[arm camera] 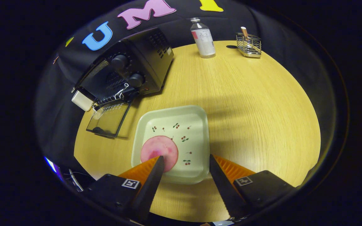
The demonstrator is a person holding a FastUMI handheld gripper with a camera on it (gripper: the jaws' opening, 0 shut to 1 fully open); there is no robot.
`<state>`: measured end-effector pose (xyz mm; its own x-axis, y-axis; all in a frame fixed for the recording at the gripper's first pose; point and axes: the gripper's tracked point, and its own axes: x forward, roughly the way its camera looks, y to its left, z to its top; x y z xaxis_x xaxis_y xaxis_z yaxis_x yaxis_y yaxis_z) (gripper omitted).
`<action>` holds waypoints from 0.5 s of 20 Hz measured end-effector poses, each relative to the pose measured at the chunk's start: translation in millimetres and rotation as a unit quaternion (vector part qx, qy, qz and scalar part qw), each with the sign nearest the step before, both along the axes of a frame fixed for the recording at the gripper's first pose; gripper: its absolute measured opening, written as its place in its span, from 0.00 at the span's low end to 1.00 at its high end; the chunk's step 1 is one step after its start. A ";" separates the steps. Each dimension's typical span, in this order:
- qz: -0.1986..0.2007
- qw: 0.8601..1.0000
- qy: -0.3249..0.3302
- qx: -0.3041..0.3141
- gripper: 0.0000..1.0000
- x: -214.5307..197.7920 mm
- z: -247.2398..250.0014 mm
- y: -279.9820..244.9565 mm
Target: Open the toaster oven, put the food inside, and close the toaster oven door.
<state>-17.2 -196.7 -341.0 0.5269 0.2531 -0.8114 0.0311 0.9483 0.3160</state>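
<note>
A black toaster oven point(130, 67) stands at the table's far left, with its glass door point(108, 120) folded down flat and open toward me. A round pink slice of food point(159, 151) lies on a pale square plate point(196, 125) with small cherry prints, just ahead of my fingers. My gripper point(185, 160) hovers open above the plate's near edge. The left fingertip overlaps the slice in the view, while the right fingertip sits over the plate's near right corner. Nothing is held between the fingers.
A clear bottle point(203, 39) with a white label stands at the table's back edge. To its right is a wire rack point(249, 44) with a stick-like item in it. The round wooden table point(256, 103) has open room to the plate's right.
</note>
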 end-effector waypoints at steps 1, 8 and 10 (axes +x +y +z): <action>-0.005 1.000 -0.002 -0.013 0.88 0.0 1.8 -4.9; -0.044 0.996 0.016 -0.070 0.39 2.0 -8.2 -17.8; -0.082 0.994 0.018 -0.067 0.30 2.4 -7.4 -26.2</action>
<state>-14.9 -222.9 -348.3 0.5216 0.0550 -0.8514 0.1983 0.9628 0.1836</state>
